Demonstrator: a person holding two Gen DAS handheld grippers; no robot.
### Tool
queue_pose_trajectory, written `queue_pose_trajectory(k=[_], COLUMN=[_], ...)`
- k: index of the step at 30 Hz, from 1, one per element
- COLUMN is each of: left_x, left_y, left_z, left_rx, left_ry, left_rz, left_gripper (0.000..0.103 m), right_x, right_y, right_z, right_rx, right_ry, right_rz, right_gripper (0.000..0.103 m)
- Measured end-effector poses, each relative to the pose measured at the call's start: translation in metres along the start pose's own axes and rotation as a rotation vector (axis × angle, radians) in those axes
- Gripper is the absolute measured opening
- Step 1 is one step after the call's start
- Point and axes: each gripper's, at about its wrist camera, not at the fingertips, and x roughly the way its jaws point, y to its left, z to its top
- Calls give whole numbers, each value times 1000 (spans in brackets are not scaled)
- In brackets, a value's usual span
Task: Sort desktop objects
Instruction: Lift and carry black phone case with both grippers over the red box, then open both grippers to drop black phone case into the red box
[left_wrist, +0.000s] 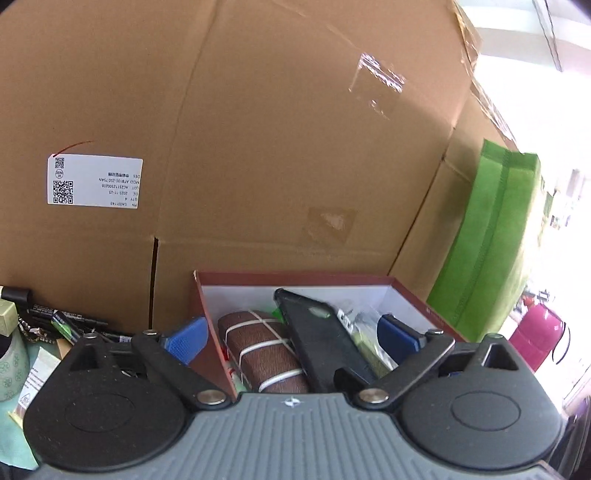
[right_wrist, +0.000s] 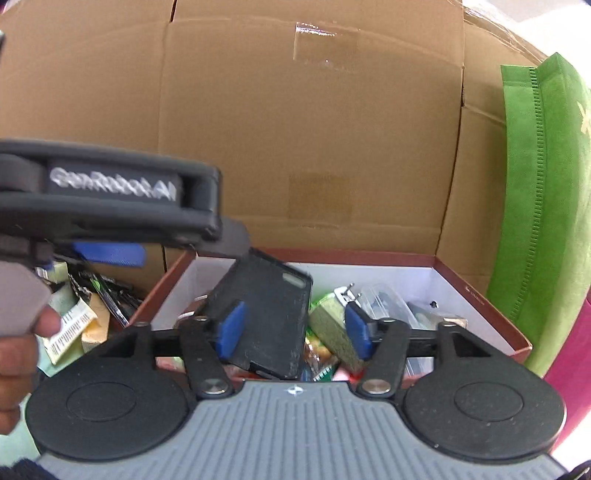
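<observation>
- Left gripper (left_wrist: 291, 338): jaws wide apart, nothing clamped; blue pads (left_wrist: 186, 341) sit clear of everything, one outside the box's left wall, one inside it.
- Right gripper (right_wrist: 291, 330): jaws apart too; the black phone case (right_wrist: 264, 317) lies between them, and the left pad looks close to its edge, but no visible squeeze.
- Phone case is in the red shoebox (right_wrist: 480, 291), propped tilted on the other contents, long axis running from near edge up and away, camera cutout at the far end.
- Beside it, left wrist view: brown glasses case (left_wrist: 264, 350) wrapped in white cable, long axis roughly parallel to the phone case, touching it.
- Right of the phone case: green packets (right_wrist: 330, 325) and clear plastic bags (right_wrist: 388, 301), crowding the box.
- Left of the box, on the desk: black pens (left_wrist: 74, 319), a roll of tape (left_wrist: 11, 362), paper tags.
- Only the right wrist view shows the left gripper's body from the side plus the person's hand (right_wrist: 18, 354) on its handle.
- Only the left wrist view shows the white QR label (left_wrist: 94, 181) on the big cardboard carton (left_wrist: 295, 147) behind.
- Far right: green fabric bag (right_wrist: 543, 206) upright against the carton.
</observation>
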Motion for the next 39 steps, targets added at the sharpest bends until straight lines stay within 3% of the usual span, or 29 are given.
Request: queue_pose_trajectory(k=[3, 11, 27, 32, 39], left_x=[-2, -15, -67, -89, -124], left_y=[-1, -3, 14, 34, 61], left_z=[-2, -8, -33, -50, -69], left_rx=[9, -8, -95, -129, -119], left_ry=[21, 27, 62, 96, 83], left_rz=[9, 10, -28, -10, 66], left_gripper=[101, 101, 101, 101, 101], right_x=[-4, -23, -70, -82, -90], right_y=[1, 2, 37, 66, 108], right_z=[-2, 5, 5, -5, -17], right_rx=[12, 14, -25, -54, -91], right_ry=[-10, -24, -55, -41, -13], right_rz=[-23, -48, 21, 97, 199], right_gripper=[86, 93, 93, 93, 93])
